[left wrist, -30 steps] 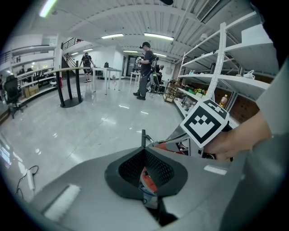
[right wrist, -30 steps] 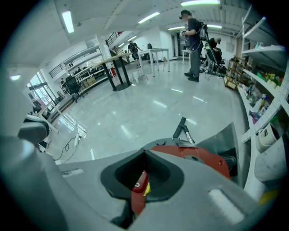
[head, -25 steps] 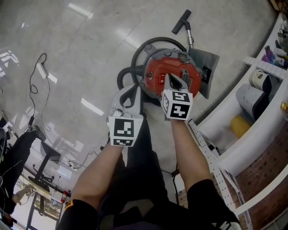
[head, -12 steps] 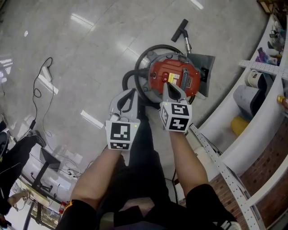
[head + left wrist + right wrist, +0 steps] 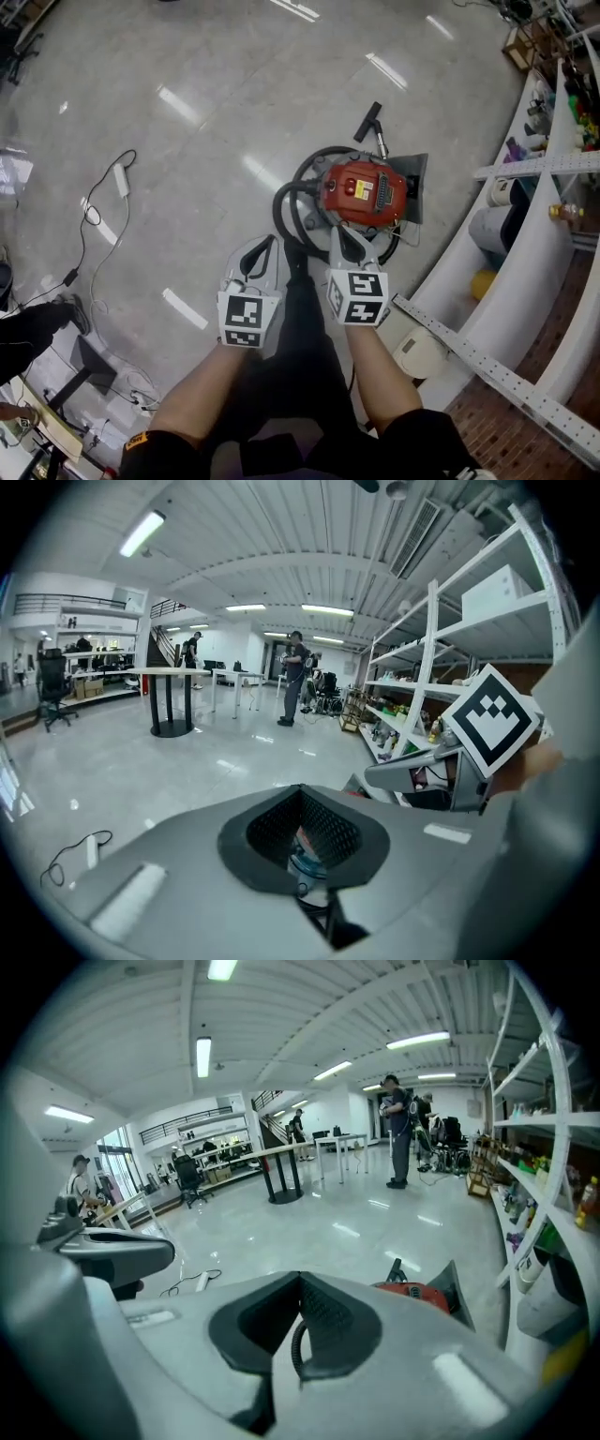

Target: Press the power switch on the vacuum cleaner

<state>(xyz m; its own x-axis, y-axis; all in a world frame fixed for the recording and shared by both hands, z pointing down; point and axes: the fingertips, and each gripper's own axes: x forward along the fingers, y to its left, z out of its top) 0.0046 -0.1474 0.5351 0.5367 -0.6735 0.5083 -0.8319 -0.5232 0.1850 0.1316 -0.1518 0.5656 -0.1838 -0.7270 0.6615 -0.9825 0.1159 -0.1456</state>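
The red vacuum cleaner [image 5: 366,190] sits on the glossy grey floor [image 5: 187,56] just ahead of the person. Its black hose [image 5: 286,211] is looped on the side nearer the left gripper [image 5: 269,242], and white shelving [image 5: 534,167] stands close on the other side. Both grippers are held up in the air above it. The right gripper [image 5: 341,231] hangs nearest the red body, fingers pressed together on nothing. The left one is likewise closed and empty (a corded white adapter [image 5: 120,178] lies well away).
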